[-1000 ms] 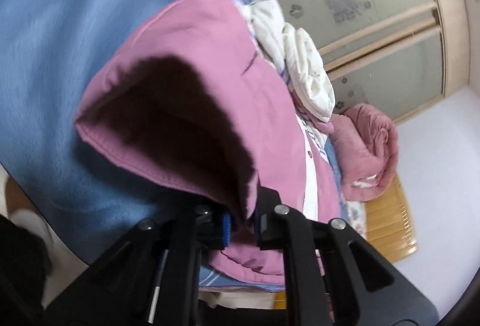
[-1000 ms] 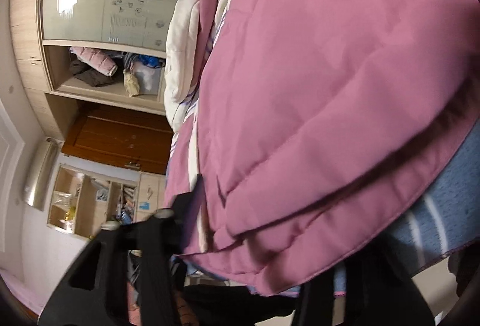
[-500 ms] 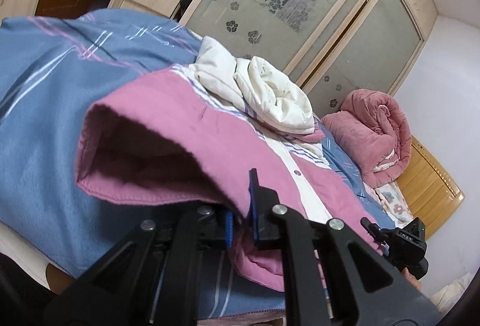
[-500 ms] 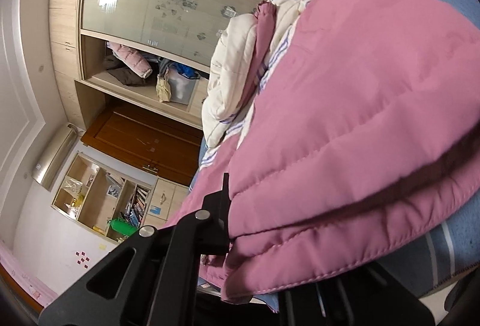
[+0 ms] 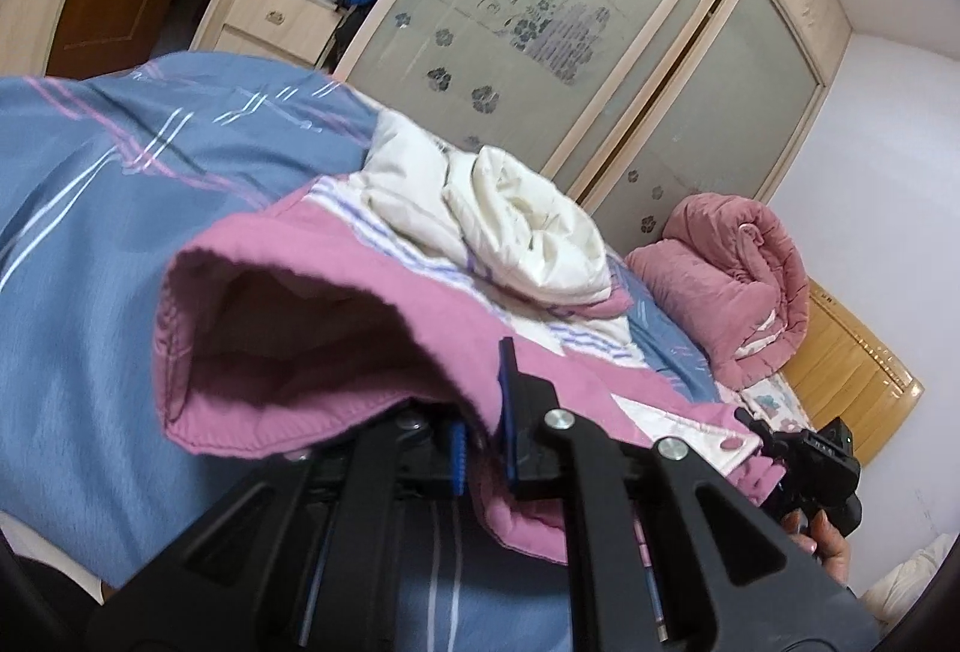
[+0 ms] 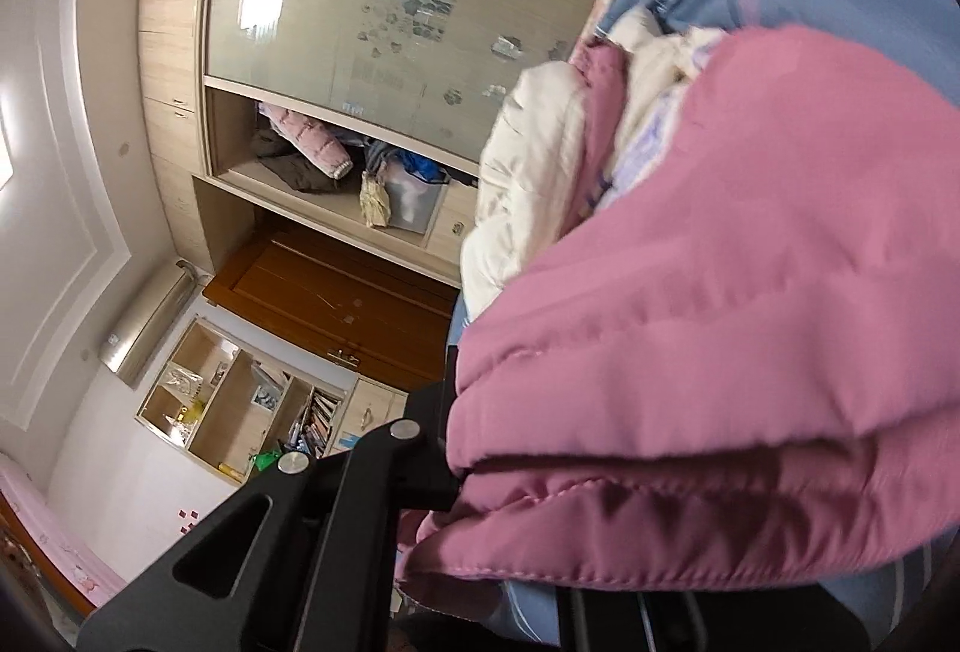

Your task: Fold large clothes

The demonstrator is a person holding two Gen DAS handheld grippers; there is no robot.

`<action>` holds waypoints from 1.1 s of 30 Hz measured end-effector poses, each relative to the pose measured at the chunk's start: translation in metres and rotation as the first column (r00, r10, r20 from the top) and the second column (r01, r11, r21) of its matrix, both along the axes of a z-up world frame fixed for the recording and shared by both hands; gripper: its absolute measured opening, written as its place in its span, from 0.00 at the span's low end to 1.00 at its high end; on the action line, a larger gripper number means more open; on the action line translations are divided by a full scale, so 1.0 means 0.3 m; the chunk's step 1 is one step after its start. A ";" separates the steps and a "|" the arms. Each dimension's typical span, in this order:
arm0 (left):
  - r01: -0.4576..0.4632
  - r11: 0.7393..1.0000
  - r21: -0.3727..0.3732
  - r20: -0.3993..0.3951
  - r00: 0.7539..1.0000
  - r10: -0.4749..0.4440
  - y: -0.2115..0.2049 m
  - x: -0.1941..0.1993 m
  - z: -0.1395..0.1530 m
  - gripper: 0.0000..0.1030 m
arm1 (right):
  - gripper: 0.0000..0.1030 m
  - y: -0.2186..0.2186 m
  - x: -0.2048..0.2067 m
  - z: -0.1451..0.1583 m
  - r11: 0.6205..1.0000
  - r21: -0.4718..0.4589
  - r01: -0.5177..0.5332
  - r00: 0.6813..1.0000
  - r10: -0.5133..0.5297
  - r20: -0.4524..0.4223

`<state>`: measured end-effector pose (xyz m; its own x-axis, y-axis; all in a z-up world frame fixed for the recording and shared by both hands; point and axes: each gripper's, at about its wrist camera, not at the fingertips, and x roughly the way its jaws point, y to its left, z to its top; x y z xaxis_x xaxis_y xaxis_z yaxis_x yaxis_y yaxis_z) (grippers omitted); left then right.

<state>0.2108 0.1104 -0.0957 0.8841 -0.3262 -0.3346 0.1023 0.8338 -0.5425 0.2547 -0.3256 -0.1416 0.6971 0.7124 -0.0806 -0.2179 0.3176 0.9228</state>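
left wrist: pink jacket [image 5: 312, 346] hem clamped between left gripper [image 5: 483, 433] fingers [image 5: 509, 412].

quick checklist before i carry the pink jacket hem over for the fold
1. Left tongs shut on the pink jacket hem: ok.
2. Right tongs shut on the jacket's edge: ok, though only one finger shows past the fabric.
3. Both grips on the same hem edge: cannot tell; the stretch between them is out of view.
4. Landing area on the jacket clear: not ok, the white hood lies bunched at the far end.
5. Blue bedspread not caught in the grip: cannot tell under the right tongs.
6. Rolled pink quilt off to the side: ok.
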 end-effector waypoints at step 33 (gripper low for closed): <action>-0.008 0.965 0.262 -0.175 0.983 0.056 -0.014 1.604 0.103 0.24 | 0.12 0.066 1.447 0.122 0.988 -0.146 0.055 0.989 -0.074 -0.128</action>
